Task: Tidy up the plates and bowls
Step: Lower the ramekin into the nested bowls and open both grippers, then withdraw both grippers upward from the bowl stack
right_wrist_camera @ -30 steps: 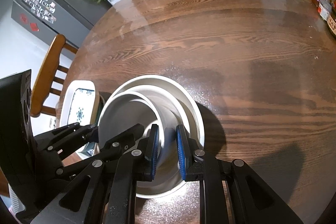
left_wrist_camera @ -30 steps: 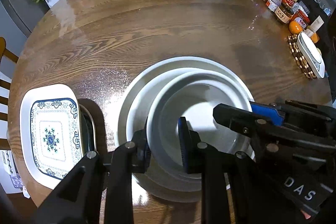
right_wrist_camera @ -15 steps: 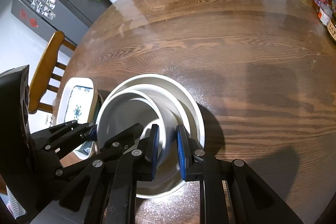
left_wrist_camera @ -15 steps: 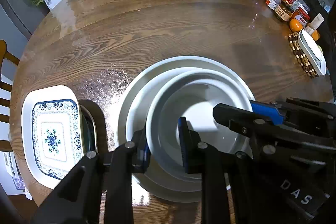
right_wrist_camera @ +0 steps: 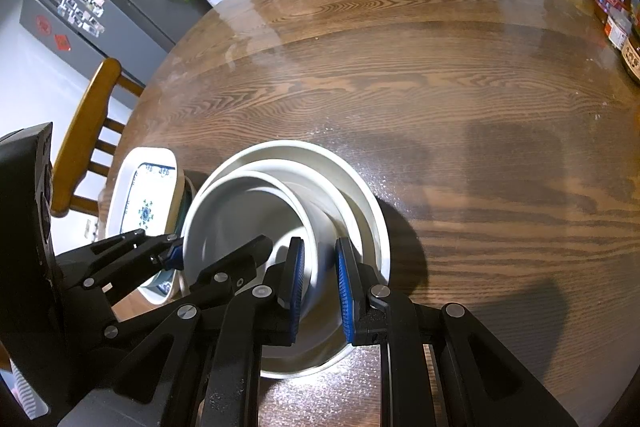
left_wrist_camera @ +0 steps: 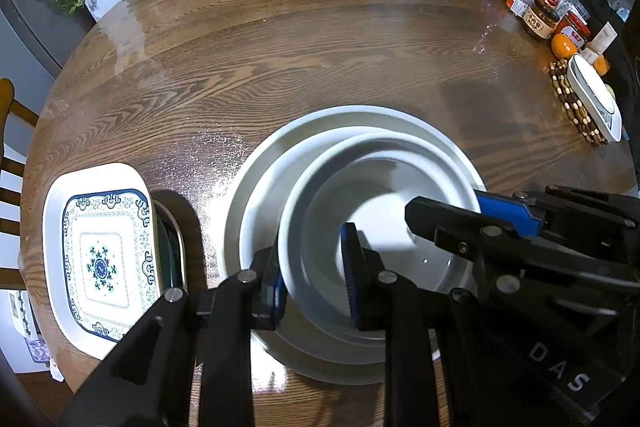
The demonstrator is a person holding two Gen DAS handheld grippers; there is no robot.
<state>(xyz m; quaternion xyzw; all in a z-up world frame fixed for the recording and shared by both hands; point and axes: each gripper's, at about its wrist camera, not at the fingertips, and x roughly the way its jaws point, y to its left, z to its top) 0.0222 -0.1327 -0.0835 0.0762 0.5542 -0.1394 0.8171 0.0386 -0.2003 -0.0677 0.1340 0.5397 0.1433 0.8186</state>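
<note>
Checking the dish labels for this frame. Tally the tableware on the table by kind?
White round bowls, nested: 2, the large outer bowl and the smaller inner bowl sitting in it.
Square plate with blue pattern: 1.
Dark dish mostly hidden under that plate: 1, kind unclear.
White oval dish on the beaded trivet at the far right: 1.
Total: 5.

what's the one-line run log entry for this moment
stage: nesting bowls | left gripper: astride small white bowl rim | right gripper: astride opposite rim | small bowl: inside large white bowl | patterned plate: untouched on table
</note>
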